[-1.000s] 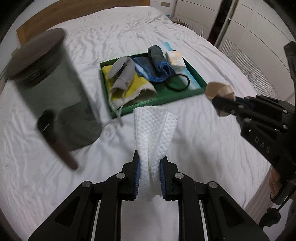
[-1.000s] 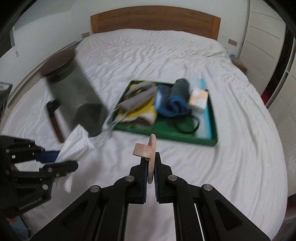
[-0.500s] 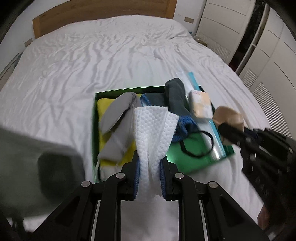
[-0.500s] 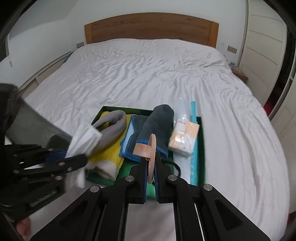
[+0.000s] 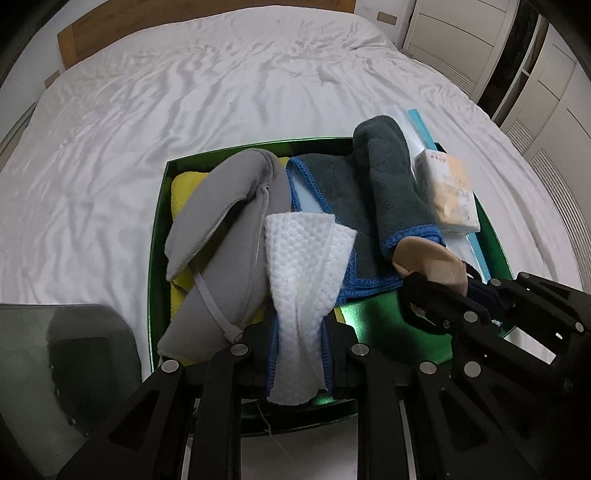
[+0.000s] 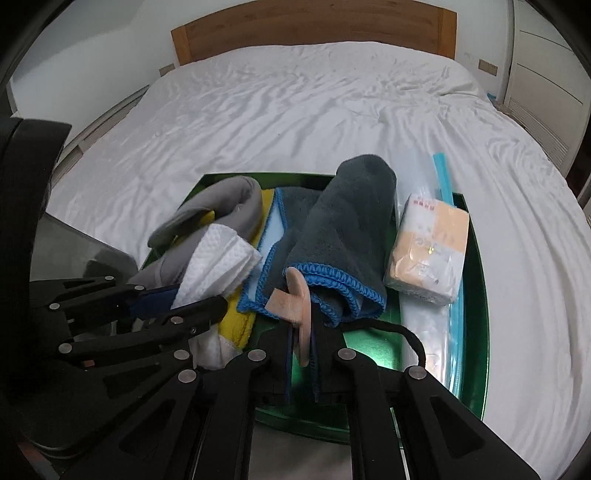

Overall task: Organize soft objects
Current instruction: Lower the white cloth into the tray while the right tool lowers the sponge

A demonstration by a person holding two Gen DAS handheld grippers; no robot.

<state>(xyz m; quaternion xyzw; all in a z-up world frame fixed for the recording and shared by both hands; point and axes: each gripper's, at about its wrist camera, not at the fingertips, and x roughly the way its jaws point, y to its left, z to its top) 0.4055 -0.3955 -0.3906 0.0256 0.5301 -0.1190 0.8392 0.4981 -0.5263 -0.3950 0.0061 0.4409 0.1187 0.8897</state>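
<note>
A green tray lies on the white bed. It holds a grey neck pillow on a yellow cloth, a dark grey towel with blue edging, a tissue pack, a clear zip bag and a black hair band. My left gripper is shut on a white textured wipe over the tray's near edge. My right gripper is shut on a beige powder puff over the tray.
A dark grey bin stands at the near left beside the tray. A wooden headboard is at the far end. White wardrobe doors stand on the right.
Both grippers moved forward from the bed's near side to over the tray, still holding the wipe and the puff. The grey bin dropped to the lower left of view.
</note>
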